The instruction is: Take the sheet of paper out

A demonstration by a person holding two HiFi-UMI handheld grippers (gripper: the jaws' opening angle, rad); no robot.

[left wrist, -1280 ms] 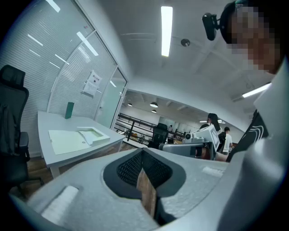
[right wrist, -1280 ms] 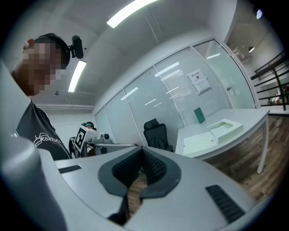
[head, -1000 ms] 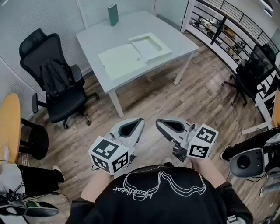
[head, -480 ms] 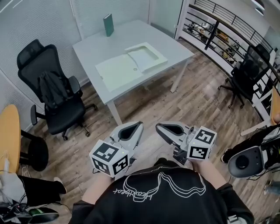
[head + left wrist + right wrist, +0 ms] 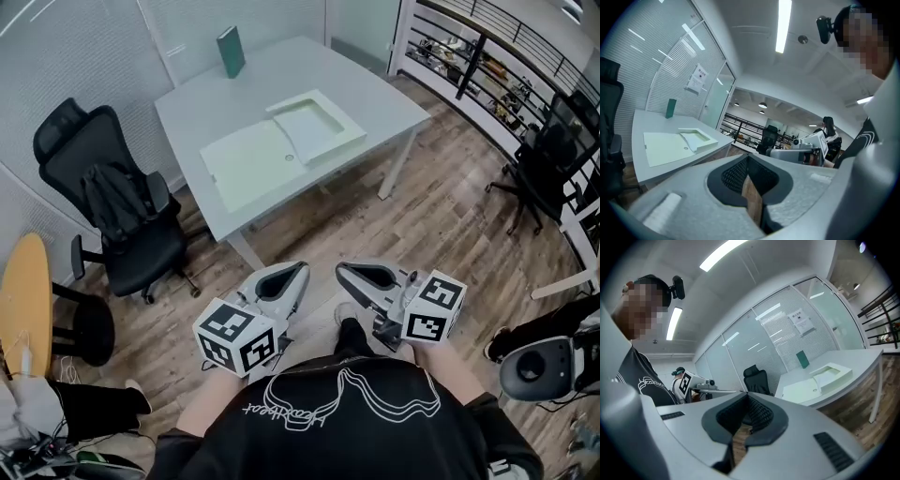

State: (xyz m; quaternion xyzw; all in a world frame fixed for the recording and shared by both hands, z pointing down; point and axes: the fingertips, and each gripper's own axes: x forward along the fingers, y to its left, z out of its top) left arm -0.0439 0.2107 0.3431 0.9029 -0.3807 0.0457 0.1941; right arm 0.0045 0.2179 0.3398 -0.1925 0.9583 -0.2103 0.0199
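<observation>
Count: two grippers, one white table (image 5: 375,84), one open box on it, one sheet of paper, one green upright block (image 5: 231,51), two black office chairs, one yellow round table (image 5: 23,300) at the left border. Left gripper (image 5: 298,267) and right gripper (image 5: 342,269) held side by side close to the person's chest, tips aimed toward the table, well short of it. Left gripper view: jaws together at the tips, nothing between them, only floor seen through the gap behind. Right gripper view: same, jaws closed, empty. Box lies as two joined parts: flat lid (image 5: 246,167) reaching close to the table's near edge, shallow tray (image 5: 345,141) beside it toward the middle. Sheet of paper (image 5: 311,120) lies inside the tray, pale, not touched by either gripper. Green block stands at the far left corner, well apart from the box. Open plank floor (image 5: 450,225) between person and table. Nearer chair (image 5: 112,197), dark garment draped over its back, stands just off the table's left side; second chair (image 5: 544,159) sits by the railing (image 5: 506,47) at right.
</observation>
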